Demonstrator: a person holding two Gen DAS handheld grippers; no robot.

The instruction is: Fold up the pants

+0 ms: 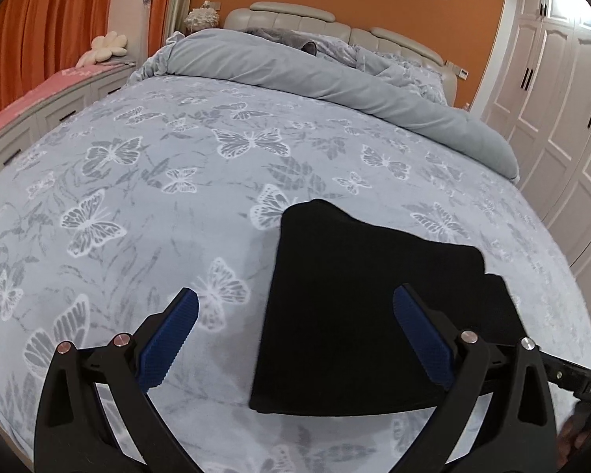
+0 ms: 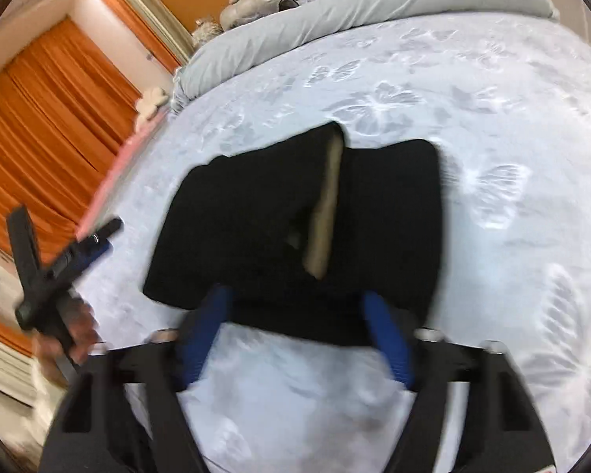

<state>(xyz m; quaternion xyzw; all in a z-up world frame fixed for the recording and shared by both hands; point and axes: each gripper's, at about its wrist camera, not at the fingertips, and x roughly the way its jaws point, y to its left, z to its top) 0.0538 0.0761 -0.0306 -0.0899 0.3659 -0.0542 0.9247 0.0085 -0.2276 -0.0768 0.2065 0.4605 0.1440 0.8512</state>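
Folded black pants (image 1: 370, 311) lie on the butterfly-print bed (image 1: 145, 181) between our two grippers.

In the left wrist view, our left gripper (image 1: 295, 331) hangs with its blue-padded fingers (image 1: 169, 339) spread wide, one over bare bedspread and one over the pants, gripping nothing. In the blurred right wrist view, our right gripper (image 2: 299, 339) stands wide open at the pants' near edge, its fingers (image 2: 386, 339) holding nothing; a tan strip (image 2: 327, 205) shows along a fold. A grey duvet (image 1: 327, 79) is bunched toward the headboard (image 1: 335, 23), orange curtains (image 2: 51, 126) beyond.
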